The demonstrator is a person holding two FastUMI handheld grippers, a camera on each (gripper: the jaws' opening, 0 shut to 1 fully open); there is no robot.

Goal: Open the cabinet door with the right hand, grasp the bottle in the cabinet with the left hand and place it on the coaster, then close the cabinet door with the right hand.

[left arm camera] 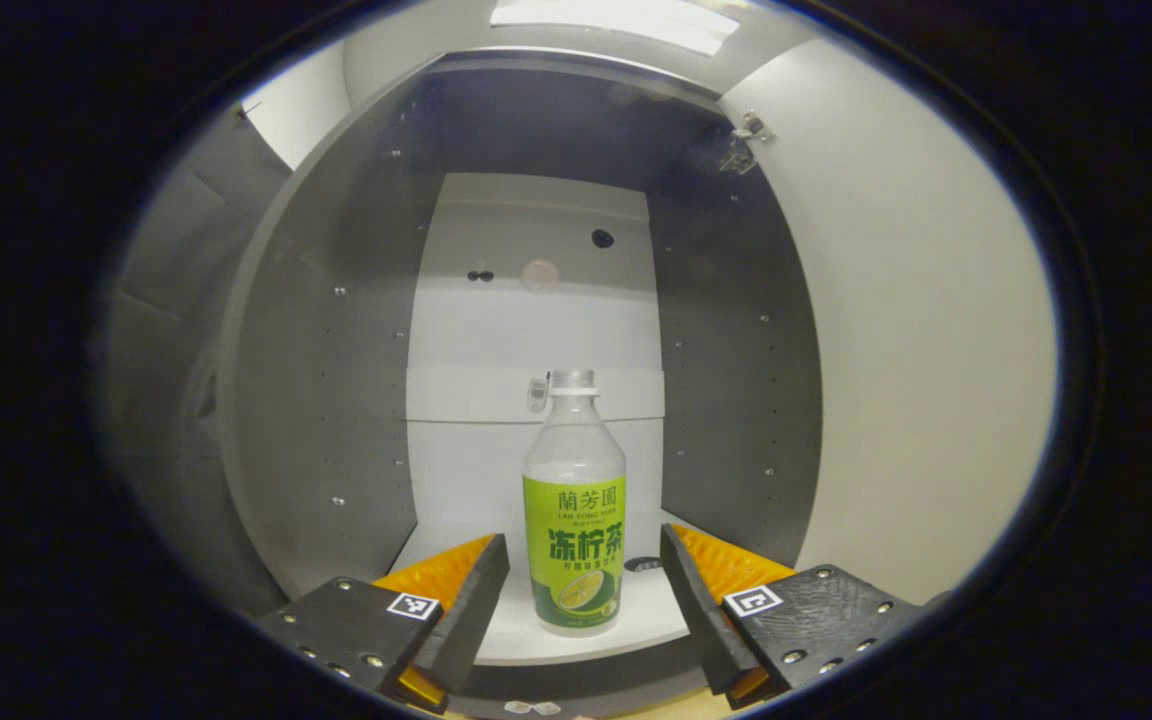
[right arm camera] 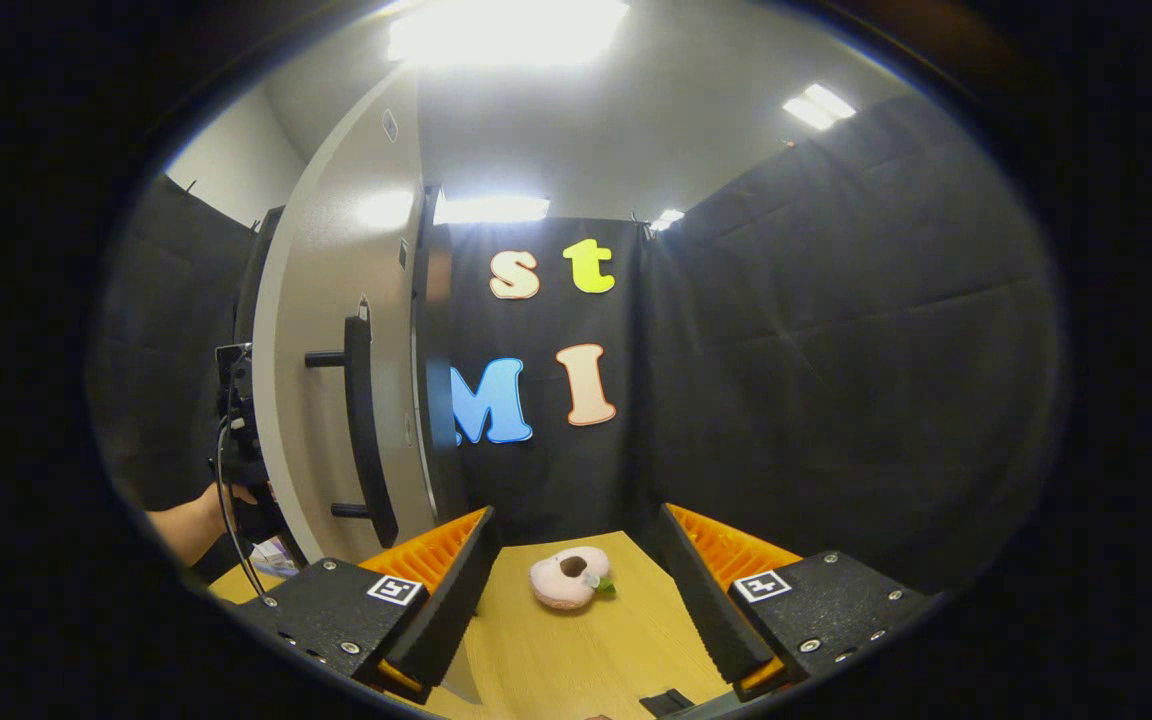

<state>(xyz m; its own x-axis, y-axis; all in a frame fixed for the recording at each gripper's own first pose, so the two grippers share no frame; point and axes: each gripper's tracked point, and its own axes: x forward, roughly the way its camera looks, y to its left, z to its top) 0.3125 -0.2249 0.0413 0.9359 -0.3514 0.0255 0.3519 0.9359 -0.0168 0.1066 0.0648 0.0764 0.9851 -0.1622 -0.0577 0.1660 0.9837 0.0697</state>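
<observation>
In the left gripper view, the left gripper (left arm camera: 584, 590) faces into the open cabinet (left arm camera: 336, 400), jaws spread wide. The bottle (left arm camera: 575, 510) stands upright near the shelf's (left arm camera: 506, 625) front edge, between the fingers, neither touching it.

In the right gripper view, the right gripper (right arm camera: 576, 590) hangs over the table (right arm camera: 586, 660), jaws apart and empty. The cabinet door (right arm camera: 321, 330) stands open at left, its handle (right arm camera: 361, 430) showing. A pink coaster (right arm camera: 568, 578) lies near the table's far edge.

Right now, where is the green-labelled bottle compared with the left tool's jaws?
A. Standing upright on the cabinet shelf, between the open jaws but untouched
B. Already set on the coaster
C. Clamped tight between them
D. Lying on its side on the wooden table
A: in the left gripper view the bottle stands upright on the cabinet shelf, with a gap on each side to the left gripper, whose jaws are spread.
</observation>
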